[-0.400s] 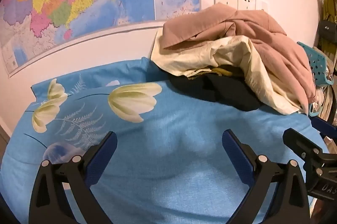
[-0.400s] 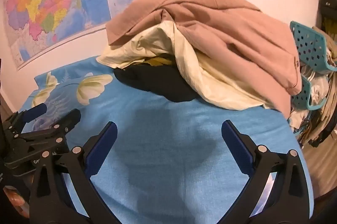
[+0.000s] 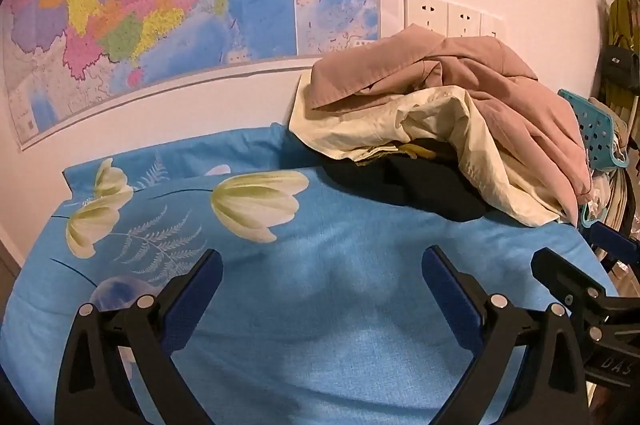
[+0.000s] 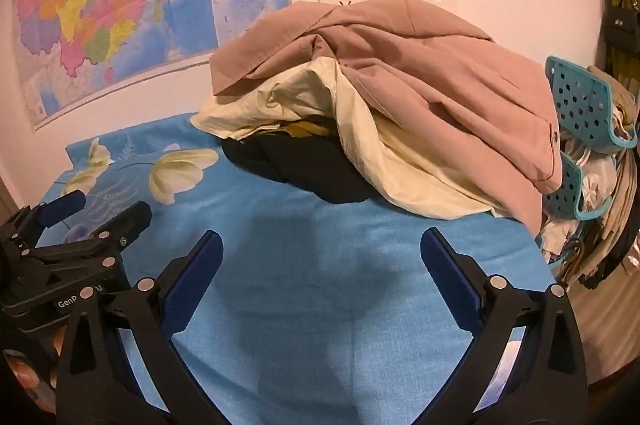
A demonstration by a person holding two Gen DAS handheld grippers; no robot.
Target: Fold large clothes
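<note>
Both claws gape wide and empty over the blue bed; the left claw sits just left of the right claw; the clothes lie heaped ahead, pink over cream over something black, perhaps trousers.

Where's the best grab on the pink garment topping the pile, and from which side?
Take the pink garment at its loose folded flap on the pile's left end, overhanging the cream garment. That edge looks free and juts out, so come in from the front left, probably with the open left gripper.
</note>
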